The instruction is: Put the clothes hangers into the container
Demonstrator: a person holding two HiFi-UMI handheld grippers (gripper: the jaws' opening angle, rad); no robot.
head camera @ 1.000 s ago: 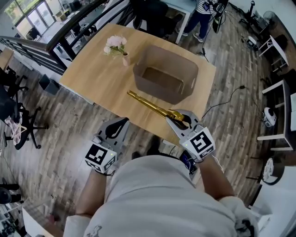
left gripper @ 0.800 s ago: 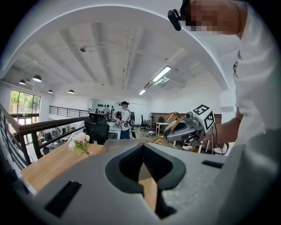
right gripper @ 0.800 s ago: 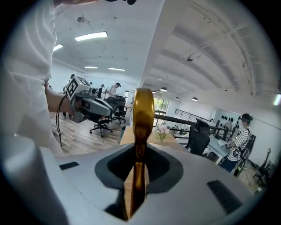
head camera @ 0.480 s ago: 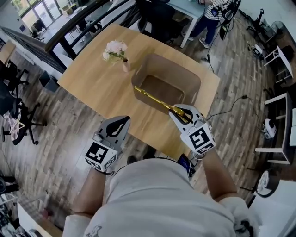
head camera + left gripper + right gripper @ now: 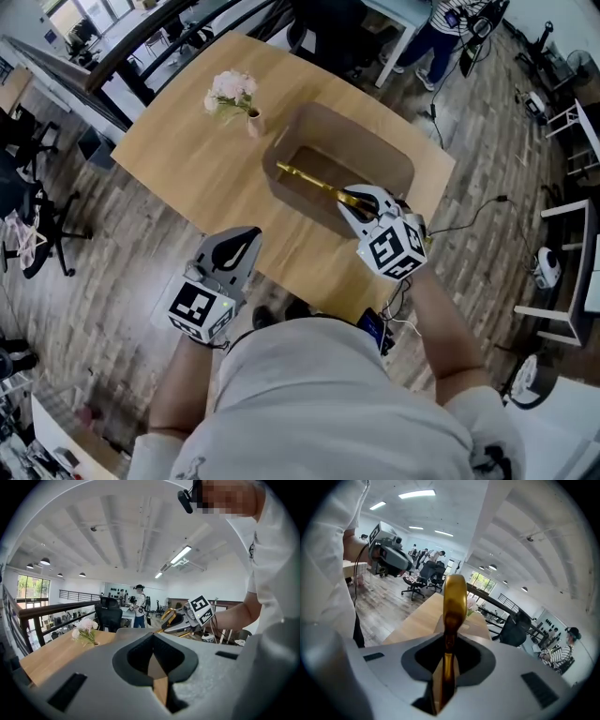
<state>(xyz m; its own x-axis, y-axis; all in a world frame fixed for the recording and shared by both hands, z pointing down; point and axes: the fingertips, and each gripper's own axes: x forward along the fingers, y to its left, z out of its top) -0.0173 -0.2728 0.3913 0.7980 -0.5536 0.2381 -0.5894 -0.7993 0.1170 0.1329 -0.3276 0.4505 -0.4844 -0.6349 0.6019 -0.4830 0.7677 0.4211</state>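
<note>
A gold clothes hanger [image 5: 305,176] is clamped in my right gripper [image 5: 352,199], which is shut on the hook end. Its long arm slants down into the open brown container [image 5: 394,155] on the wooden table [image 5: 187,150], and its far end lies inside near the left wall. In the right gripper view the hanger [image 5: 454,597] runs up between the jaws of that gripper [image 5: 447,644]. My left gripper [image 5: 246,242] hovers just off the table's near edge with its jaws together and nothing in them. The left gripper view shows the hanger's hook [image 5: 168,617] in the right gripper [image 5: 187,620].
A small vase of pale pink flowers [image 5: 234,94] stands on the table left of the container. Black office chairs [image 5: 37,234] are on the wood floor at left. A cable [image 5: 459,216] trails on the floor at right. A person in a striped shirt [image 5: 441,28] stands beyond the table.
My right gripper has carried the hanger from the table's near edge up over the container, and the hanger's far end now dips inside. The left gripper has shifted a little along the table's edge.
</note>
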